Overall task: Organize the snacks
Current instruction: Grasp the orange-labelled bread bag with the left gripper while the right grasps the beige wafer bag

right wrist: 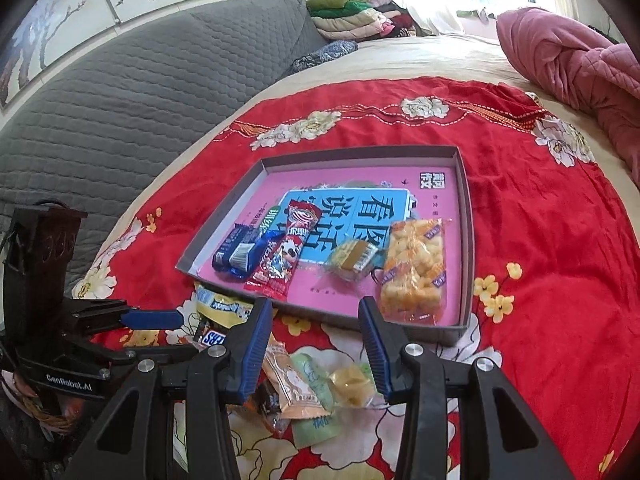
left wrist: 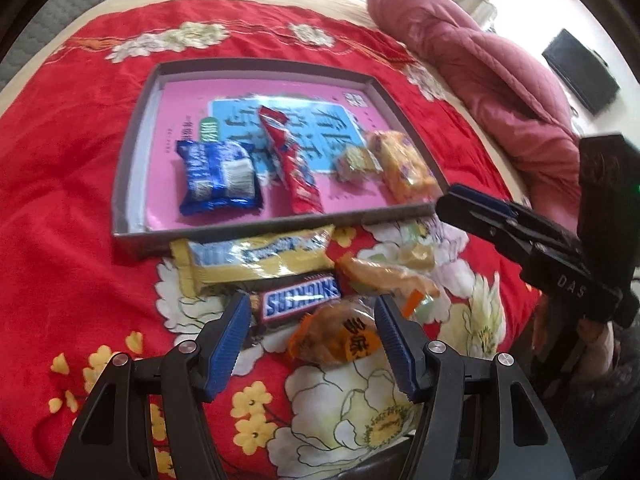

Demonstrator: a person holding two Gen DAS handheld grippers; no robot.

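left gripper point(left wrist: 310, 334): jaws apart, empty, over Snickers point(left wrist: 300, 298) and orange pack point(left wrist: 340, 340) | right gripper point(right wrist: 316, 344): jaws apart, empty, over loose packs, maybe four, beside yellow candy point(right wrist: 352, 386) | yellow bag point(left wrist: 256, 256): touching tray's near wall | tray point(right wrist: 466, 240): on red cloth point(right wrist: 540, 240), holds blue pack point(left wrist: 218, 176), red stick pack point(left wrist: 292, 164), small cake point(right wrist: 352, 260), puffs point(right wrist: 414, 270)

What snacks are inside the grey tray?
The grey tray holds four: a blue cookie pack, a long red packet, a small square cake and a yellow puffed-snack bag. They lie on a pink printed sheet, partly covering its picture.
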